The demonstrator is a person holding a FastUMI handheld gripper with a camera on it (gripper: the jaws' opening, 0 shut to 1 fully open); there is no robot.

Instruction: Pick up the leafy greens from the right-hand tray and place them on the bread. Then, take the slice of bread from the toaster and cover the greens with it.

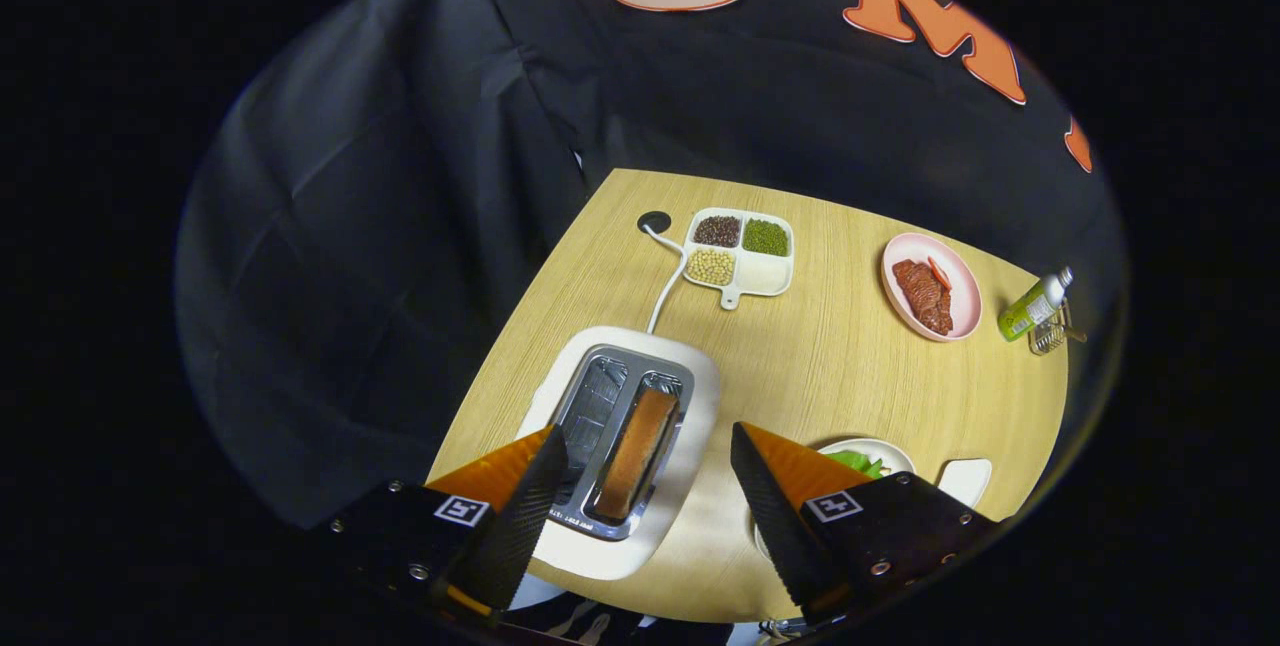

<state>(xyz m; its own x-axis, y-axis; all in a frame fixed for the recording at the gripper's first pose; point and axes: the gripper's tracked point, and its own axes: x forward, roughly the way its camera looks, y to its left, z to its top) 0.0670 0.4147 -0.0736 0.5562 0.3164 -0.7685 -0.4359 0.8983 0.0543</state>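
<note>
Jaws spread wide and empty over the toaster (625, 451) near the bench's (830, 366) front edge: take the upright, light, crumbly bread slice (636, 453) gently by its flat faces.

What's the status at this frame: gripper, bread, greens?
Gripper open above toaster, holding nothing. Bread slice upright in one slot. Leafy greens on plate behind one finger. Nothing over the slot.

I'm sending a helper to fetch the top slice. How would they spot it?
On the wooden table, find the white toaster just ahead of the open gripper. The bread slice stands in its right slot; the left slot beside it is empty.
</note>
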